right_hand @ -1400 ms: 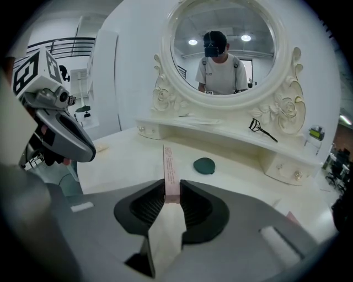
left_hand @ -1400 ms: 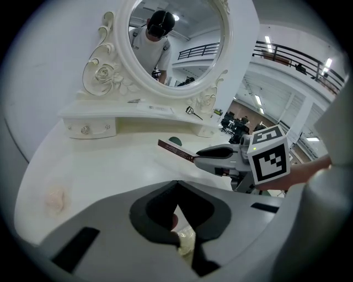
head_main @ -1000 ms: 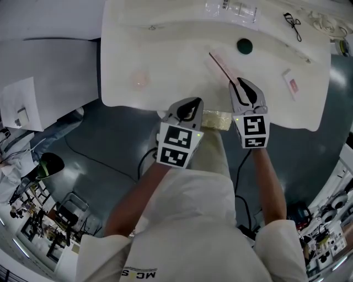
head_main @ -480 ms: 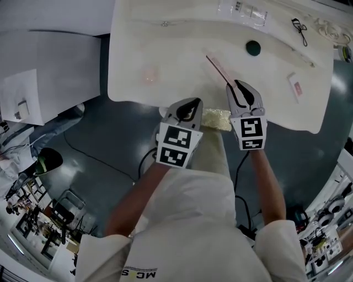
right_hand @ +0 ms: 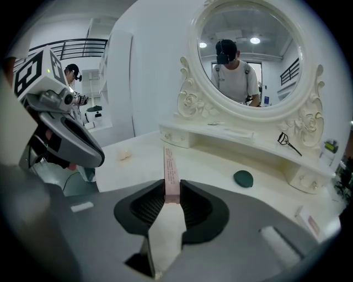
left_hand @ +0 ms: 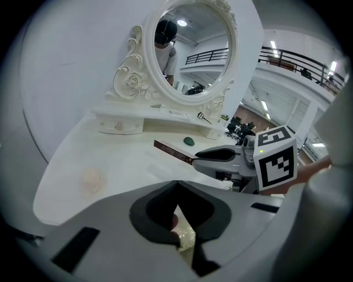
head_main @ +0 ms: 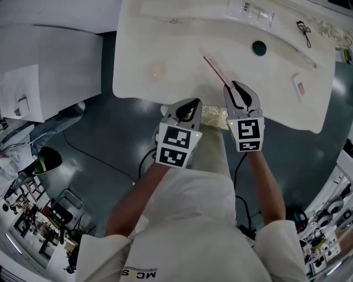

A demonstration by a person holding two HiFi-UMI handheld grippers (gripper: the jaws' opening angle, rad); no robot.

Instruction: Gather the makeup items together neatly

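My right tongs [head_main: 238,89] pinching slim pink box [head_main: 215,66] — left tongs [head_main: 192,104] closed, empty; I'm aiming to lay it beside green sponge [head_main: 258,47].

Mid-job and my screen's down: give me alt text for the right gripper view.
The right gripper is clamped on one end of a long pink box, holding it out over a white dressing table. A dark green oval pad lies ahead to the right, below an oval mirror.

On the dressing table [head_main: 182,55], a slim box [head_main: 216,67] sits between the right gripper's [head_main: 234,88] jaws; a round pad [head_main: 159,70] lies left, a sponge [head_main: 258,48] behind, a packet [head_main: 299,86] far right, and a curler [head_main: 304,28] on the rear shelf [head_main: 209,12].
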